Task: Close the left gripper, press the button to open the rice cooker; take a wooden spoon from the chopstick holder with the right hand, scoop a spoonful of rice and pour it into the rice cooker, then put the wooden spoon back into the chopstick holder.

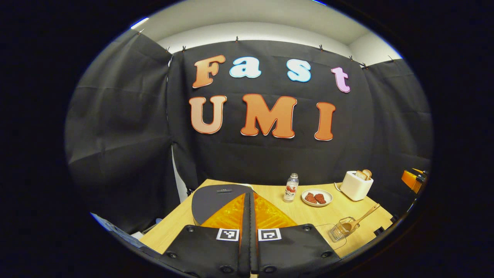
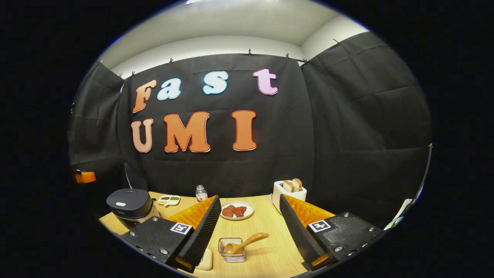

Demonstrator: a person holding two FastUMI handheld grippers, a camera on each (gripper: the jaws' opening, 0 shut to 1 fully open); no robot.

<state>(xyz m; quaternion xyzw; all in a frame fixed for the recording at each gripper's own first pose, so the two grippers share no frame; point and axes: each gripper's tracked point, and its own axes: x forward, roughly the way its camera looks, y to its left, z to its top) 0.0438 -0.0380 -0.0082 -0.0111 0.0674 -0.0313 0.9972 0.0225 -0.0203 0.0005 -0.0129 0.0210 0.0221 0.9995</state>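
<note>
My left gripper point(image 1: 249, 200) is pressed together above the rice cooker point(image 2: 130, 206); I should push squarely down on its button. My right gripper point(image 2: 250, 216) gapes before the wooden spoon point(image 2: 242, 244).

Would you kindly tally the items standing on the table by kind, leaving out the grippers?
Rice cooker: 1
Toaster: 1
Bottle: 1
Plate of meat: 1
Sauce dish: 1
Wire chopstick holder: 1
Wooden spoon: 1
Total: 7
</note>
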